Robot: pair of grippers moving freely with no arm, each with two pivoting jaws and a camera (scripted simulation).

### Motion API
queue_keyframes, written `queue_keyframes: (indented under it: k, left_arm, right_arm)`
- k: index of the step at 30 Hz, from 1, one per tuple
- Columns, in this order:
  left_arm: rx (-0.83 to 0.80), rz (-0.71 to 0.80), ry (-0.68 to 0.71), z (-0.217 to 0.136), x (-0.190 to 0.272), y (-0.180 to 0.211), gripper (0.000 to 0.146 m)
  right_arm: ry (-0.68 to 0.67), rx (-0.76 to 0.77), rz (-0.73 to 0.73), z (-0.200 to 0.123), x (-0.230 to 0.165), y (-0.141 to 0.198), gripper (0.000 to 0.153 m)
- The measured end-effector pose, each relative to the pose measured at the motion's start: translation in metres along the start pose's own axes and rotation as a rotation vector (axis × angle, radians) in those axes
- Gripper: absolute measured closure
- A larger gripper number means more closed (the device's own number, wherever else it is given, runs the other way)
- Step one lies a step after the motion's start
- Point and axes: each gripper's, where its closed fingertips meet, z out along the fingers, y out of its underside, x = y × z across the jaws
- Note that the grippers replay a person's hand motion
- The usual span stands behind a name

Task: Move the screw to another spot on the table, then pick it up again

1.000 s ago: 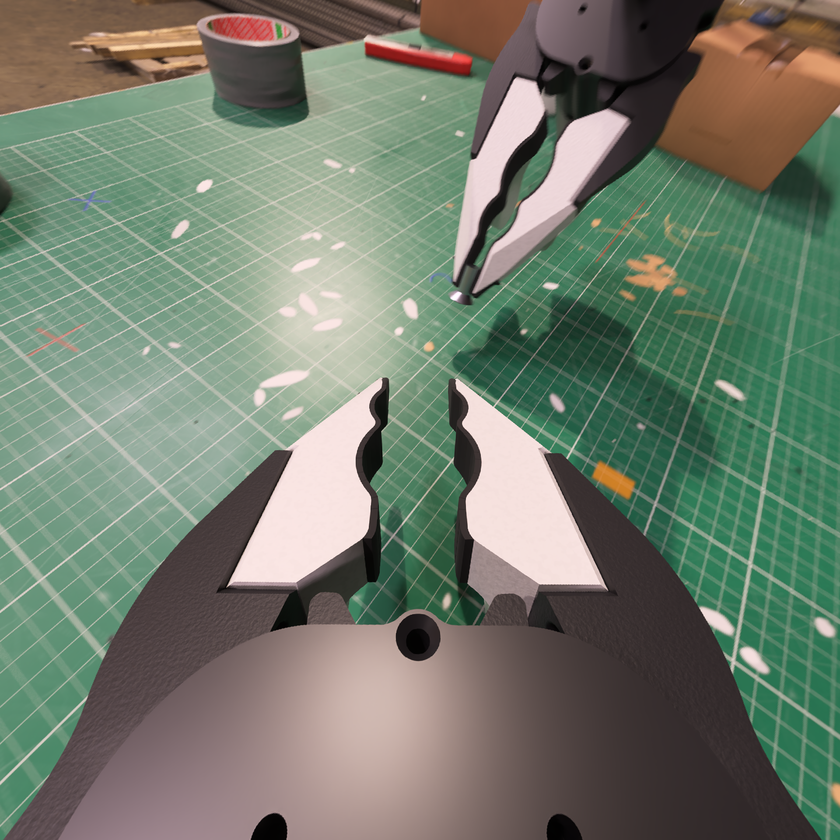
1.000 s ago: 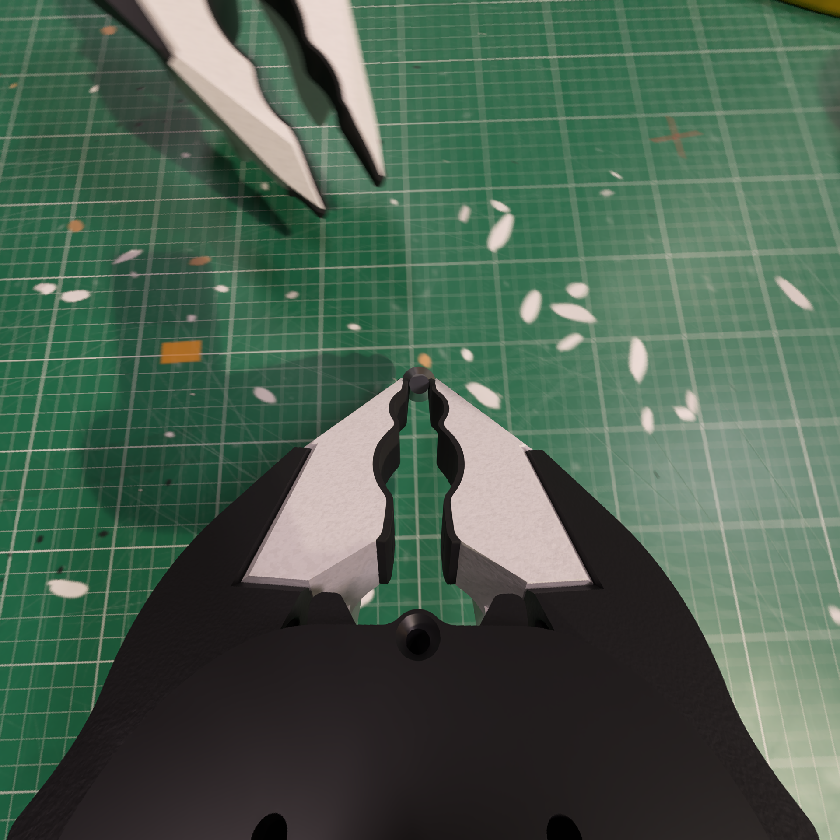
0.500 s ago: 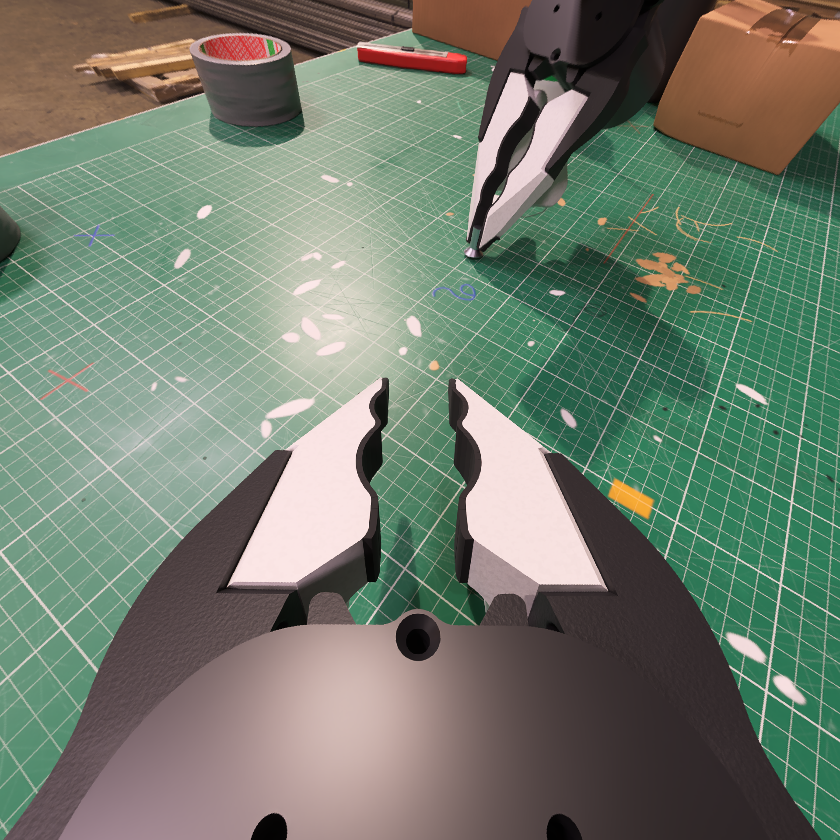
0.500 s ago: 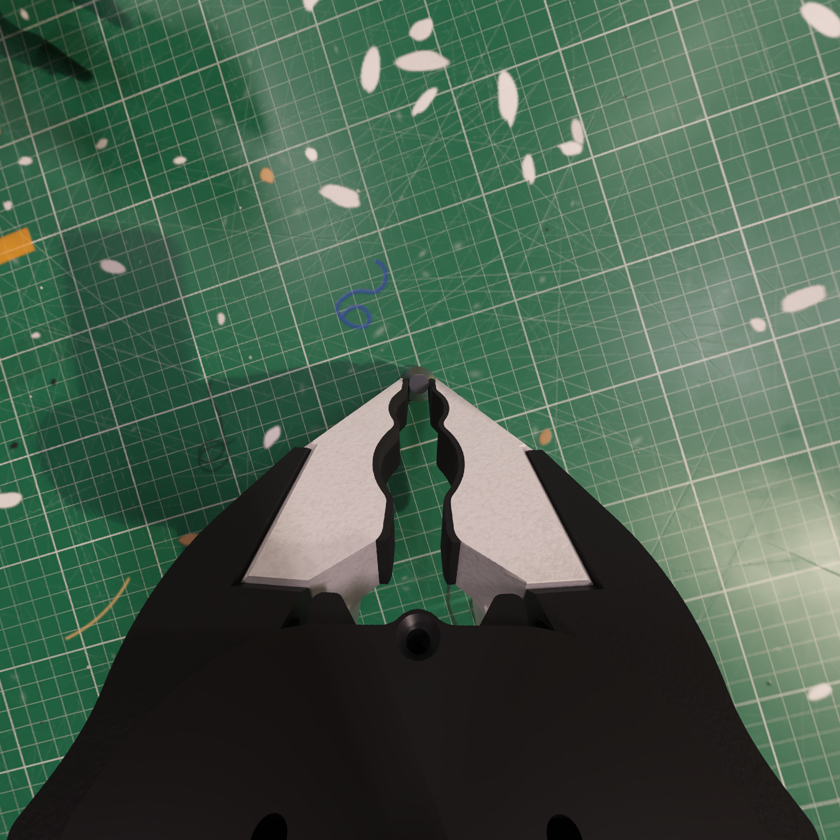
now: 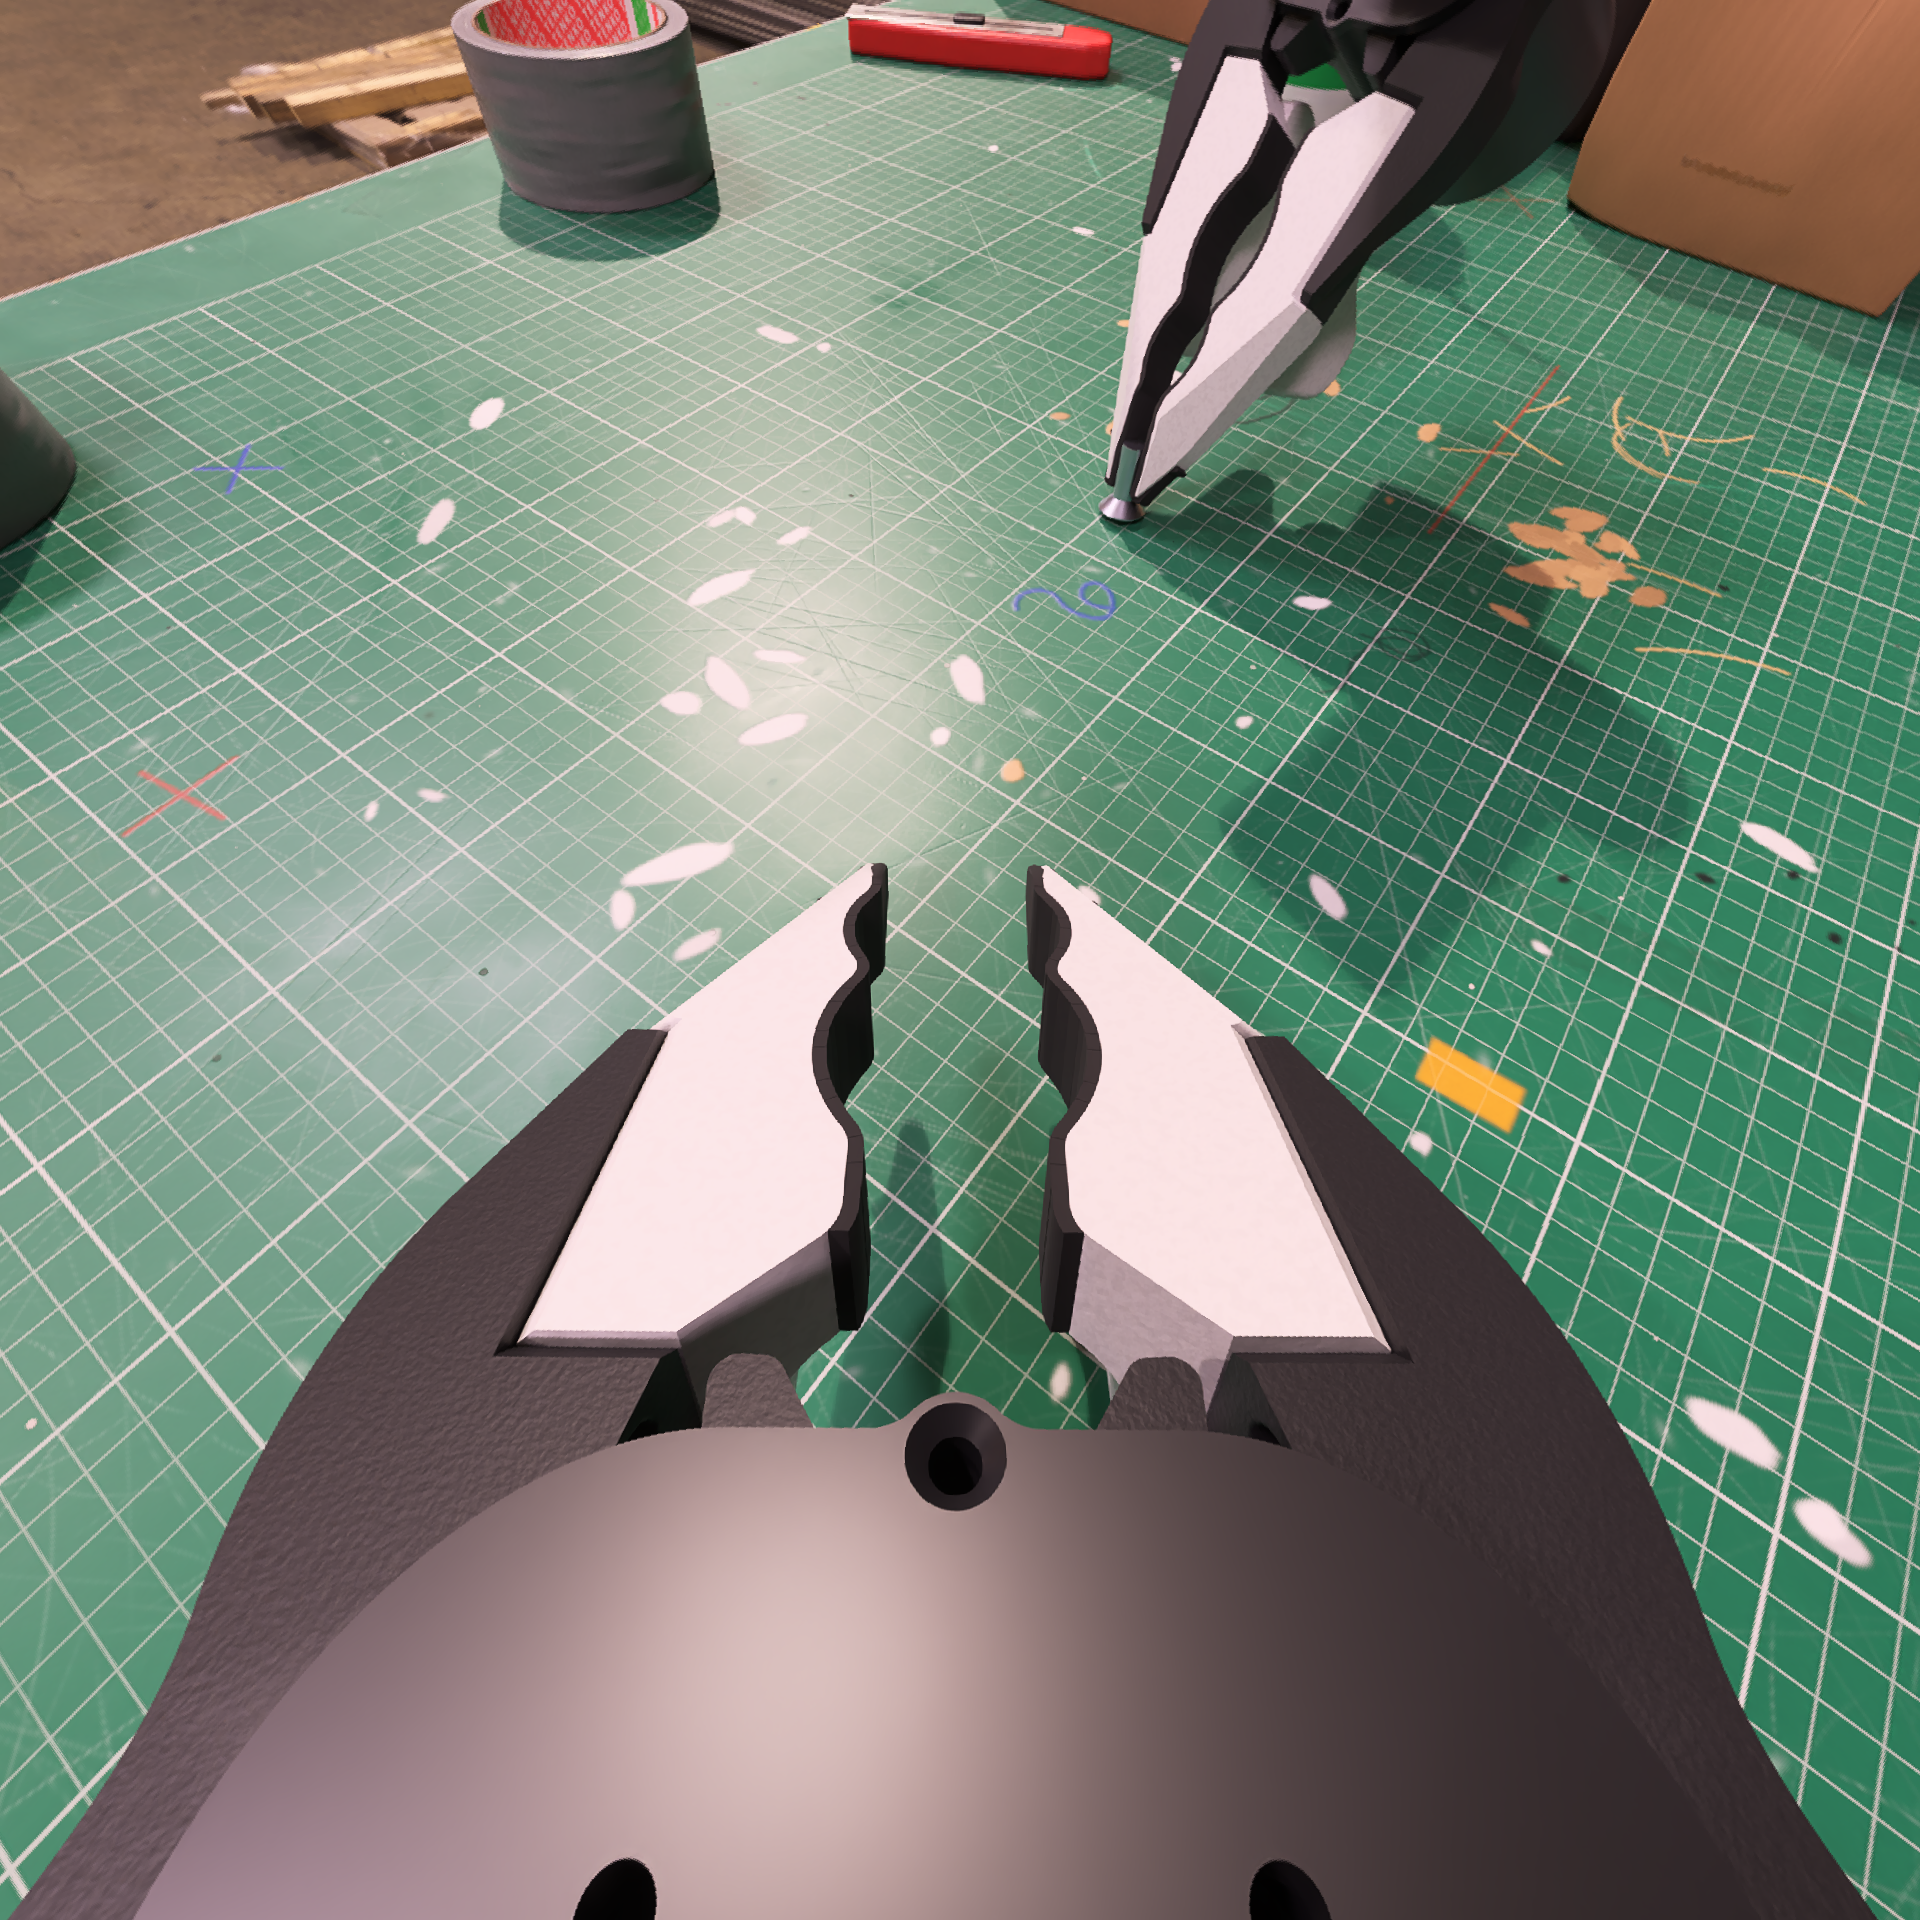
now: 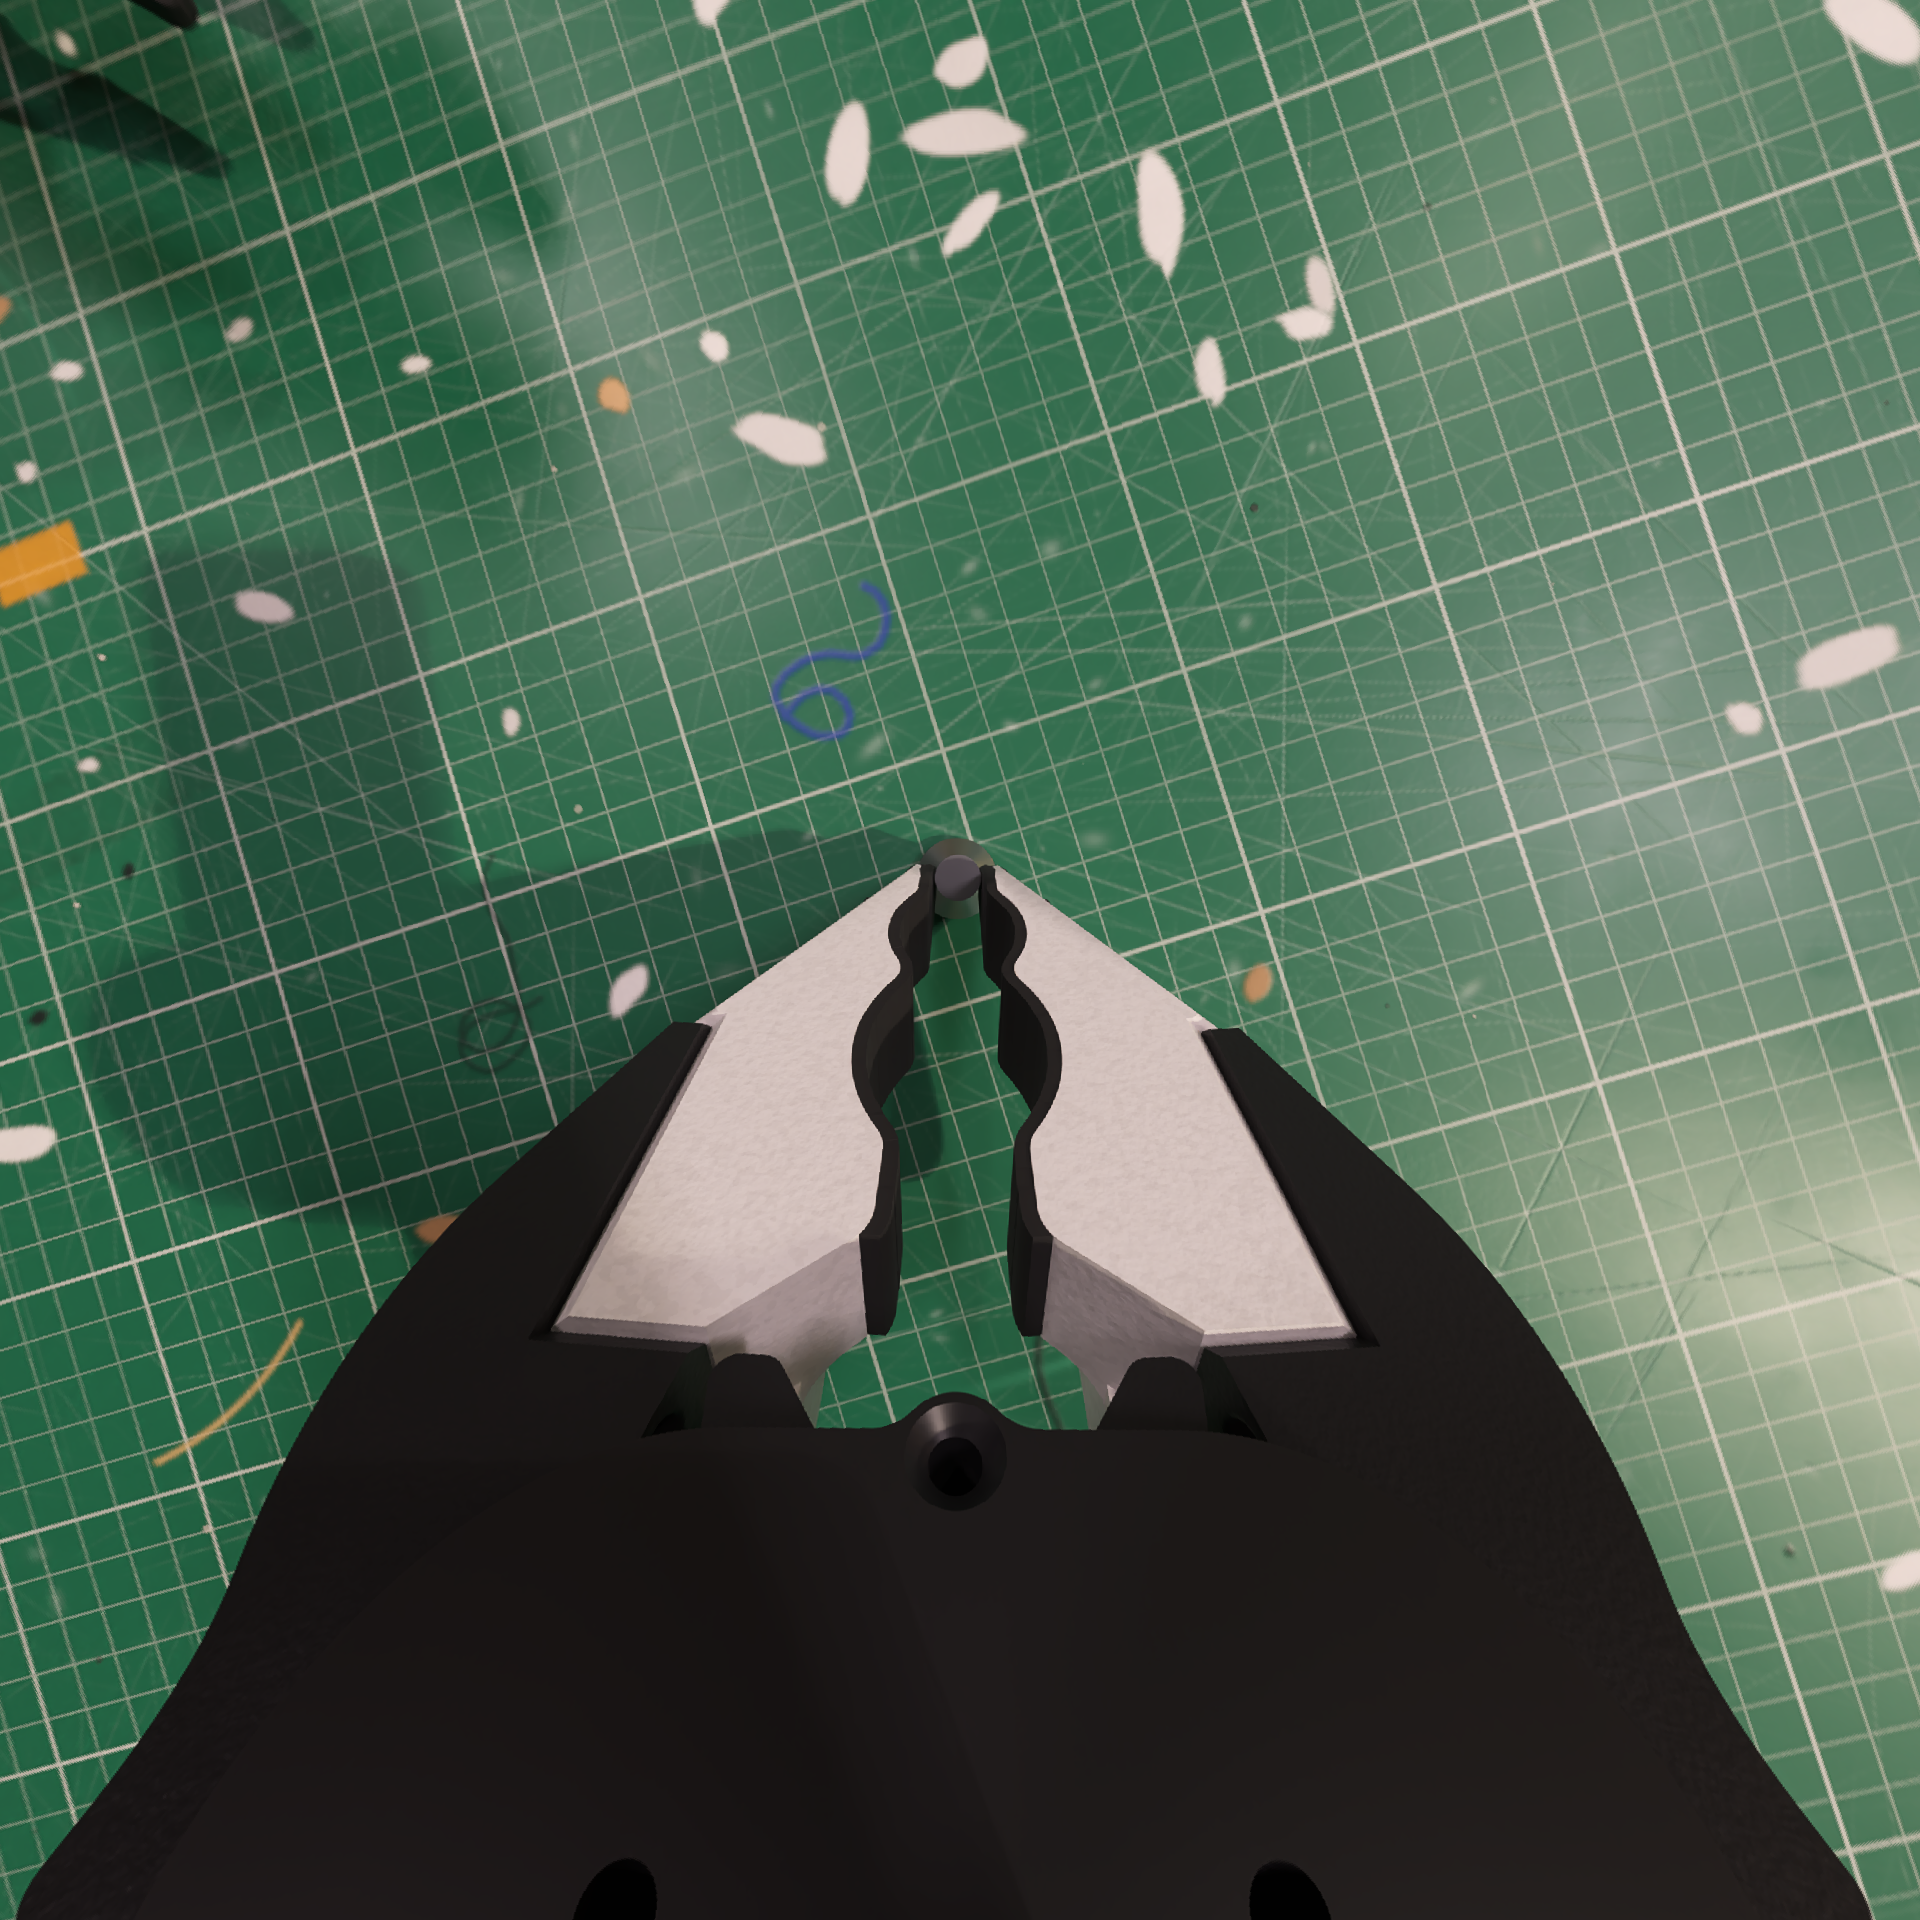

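Far left in the left wrist view, a grey tape roll [image 5: 587, 99] standing on the green cutting mat [image 5: 416, 1039], wood strips [image 5: 343, 99] beyond the mat's edge. Farther right, a red utility knife [image 5: 977, 42] lying flat near the far edge. In the foreground, left gripper [image 5: 956, 883] hovering over the mat, jaws parted, nothing between them. To the right, right gripper [image 6: 956, 883] pointing steeply down, clenched on the screw [image 6: 956, 883], shank pinched at the fingertips. Screw head down, touching the mat or just above, just beyond a blue squiggle [image 5: 1065, 601]. Far right, a cardboard box [image 5: 1766, 156].
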Motion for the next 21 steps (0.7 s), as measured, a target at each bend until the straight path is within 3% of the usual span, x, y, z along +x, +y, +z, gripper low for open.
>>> queue_keyframes:
  k: [21]
  left_arm:
    - [-0.026,0.011,-0.018,0.0013,-0.0017,0.0057,0.119]
  right_arm:
    - [-0.001,-0.019,-0.015,0.0008,-0.0012,0.0011,0.145]
